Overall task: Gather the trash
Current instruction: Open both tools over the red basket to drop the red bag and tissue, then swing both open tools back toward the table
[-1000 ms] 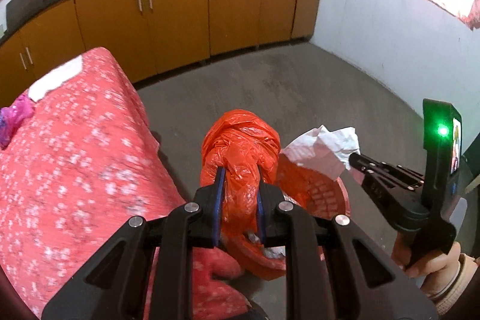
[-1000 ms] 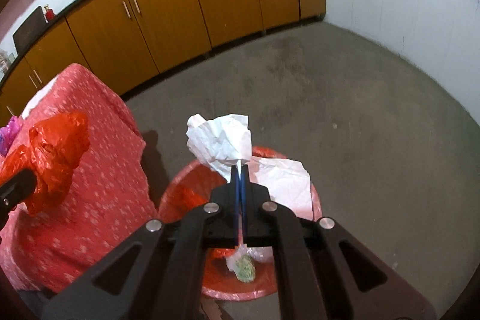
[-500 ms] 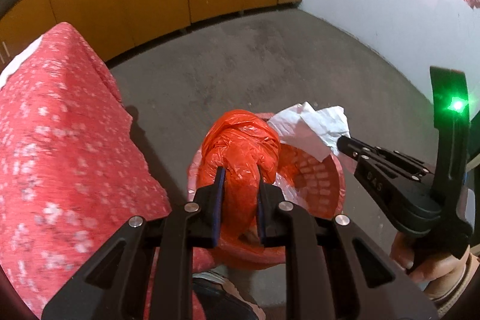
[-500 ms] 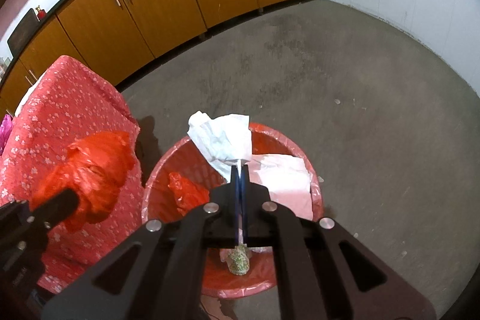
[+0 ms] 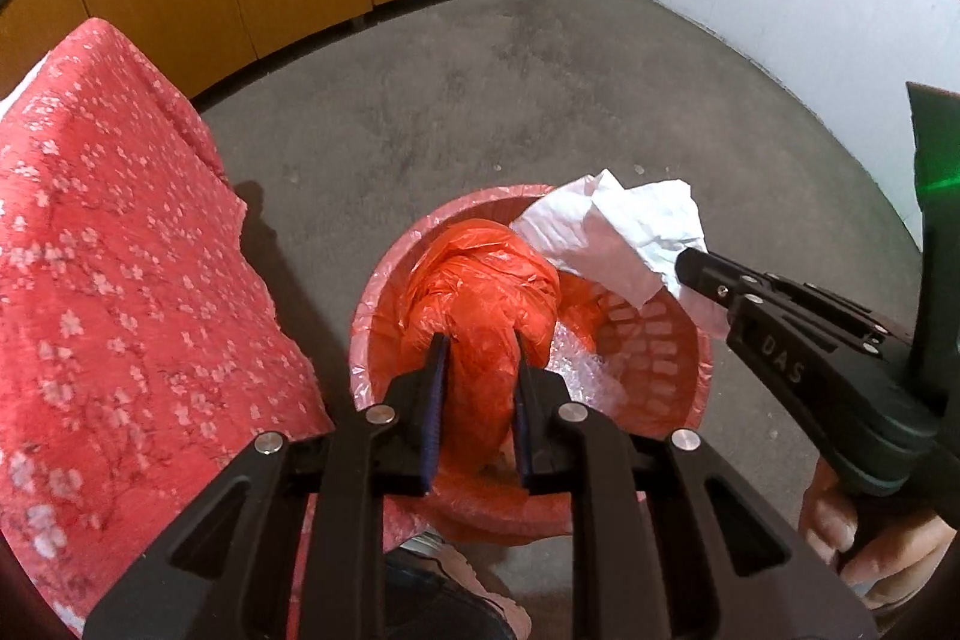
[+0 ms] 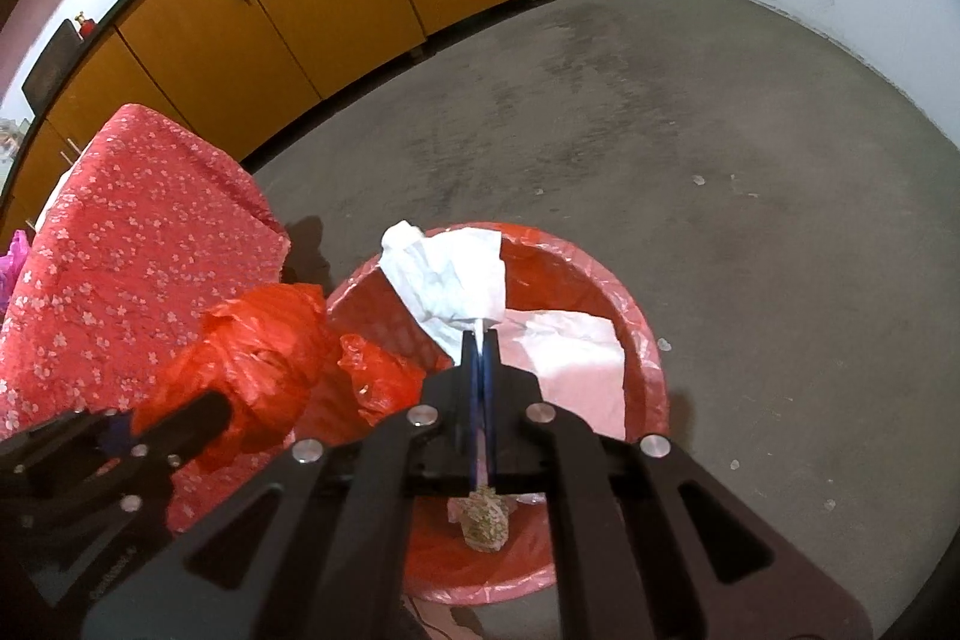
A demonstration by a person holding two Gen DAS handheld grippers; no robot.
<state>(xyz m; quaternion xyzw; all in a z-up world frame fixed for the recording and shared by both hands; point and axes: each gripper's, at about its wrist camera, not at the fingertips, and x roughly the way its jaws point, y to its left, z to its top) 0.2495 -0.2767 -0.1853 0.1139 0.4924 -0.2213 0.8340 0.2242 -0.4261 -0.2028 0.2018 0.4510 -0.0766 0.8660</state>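
At lower centre of the left wrist view, the left gripper (image 5: 475, 361) clamps a crumpled orange plastic bag (image 5: 480, 289) over the red bin (image 5: 690, 346) — at right, the right gripper (image 6: 481, 340) pinches a white tissue (image 6: 450, 277) above the same bin.

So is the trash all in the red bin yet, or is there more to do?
Almost. Already inside the red bin: a flat white paper, a small orange bag and a greenish lump. In hand: the left gripper pinches a crumpled orange bag and the right gripper pinches a white tissue, both above the bin. Left: let both go.
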